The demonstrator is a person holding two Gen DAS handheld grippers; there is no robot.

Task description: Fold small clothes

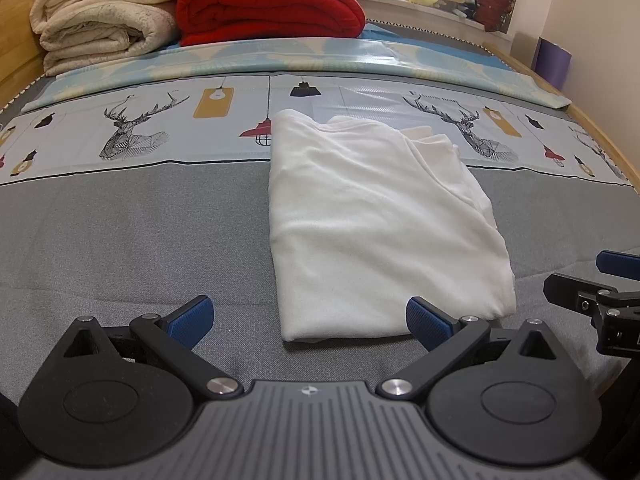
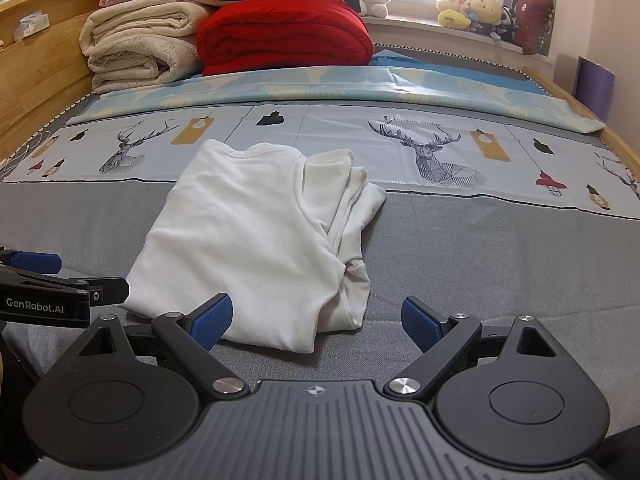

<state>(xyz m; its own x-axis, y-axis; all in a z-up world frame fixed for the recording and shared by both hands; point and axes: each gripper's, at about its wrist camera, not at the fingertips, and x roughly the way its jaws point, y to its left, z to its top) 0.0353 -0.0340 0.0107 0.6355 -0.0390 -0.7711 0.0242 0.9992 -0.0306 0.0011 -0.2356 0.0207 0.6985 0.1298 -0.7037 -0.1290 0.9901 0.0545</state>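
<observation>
Left tool (image 1: 310, 322): released, fingers spread wide, just short of the garment's near edge.
Right tool (image 2: 316, 322): released likewise.
White garment (image 2: 248, 236): folded on grey bed (image 2: 480, 260), 12 o'clock.
Red quilt (image 2: 284, 34): far, 12 o'clock.

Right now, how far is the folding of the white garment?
Mostly done: the white garment lies folded into a compact rectangle on the grey bed cover. Nothing is in hand; the left tool and right tool are open, near its front edge. Possibly left: tidying the loose layers on its right side.

Both wrist views sit low, near the folded shirt (image 1: 380, 220), facing the headboard.
</observation>
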